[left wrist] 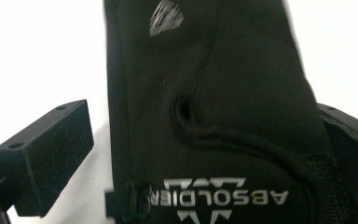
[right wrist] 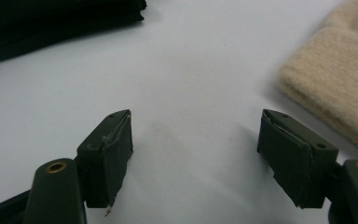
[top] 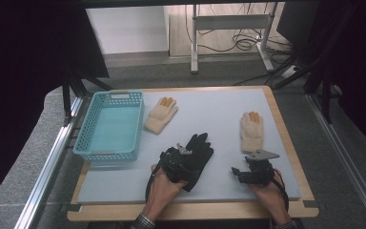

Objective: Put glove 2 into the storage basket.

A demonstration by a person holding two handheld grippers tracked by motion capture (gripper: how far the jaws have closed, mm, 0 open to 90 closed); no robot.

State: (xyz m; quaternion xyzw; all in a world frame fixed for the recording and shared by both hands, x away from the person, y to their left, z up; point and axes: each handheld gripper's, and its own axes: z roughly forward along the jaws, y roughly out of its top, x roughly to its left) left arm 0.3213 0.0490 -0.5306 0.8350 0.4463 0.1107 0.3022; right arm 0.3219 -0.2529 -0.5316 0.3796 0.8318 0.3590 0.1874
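A black glove (top: pixel 198 151) with white lettering lies palm-down in the middle of the grey mat (top: pixel 219 109). My left gripper (top: pixel 186 155) is over its cuff end. In the left gripper view the black glove (left wrist: pixel 214 116) lies between the two jaws of the open left gripper (left wrist: pixel 200 144), with a gap on the left side. A beige knit glove (top: pixel 251 130) with orange fingertips lies at the right. My right gripper (top: pixel 240 171) stands open just below it, nothing between its jaws. In the right gripper view the right gripper (right wrist: pixel 196 140) is low over bare mat, with the beige glove (right wrist: pixel 340 79) at upper right.
A teal plastic basket (top: pixel 110 125) stands at the left of the mat. Beside it lies a second beige glove (top: pixel 161 115) with orange fingertips. The wooden table edge (top: pixel 190 211) runs along the front. The black glove's edge (right wrist: pixel 51 23) shows far left in the right gripper view.
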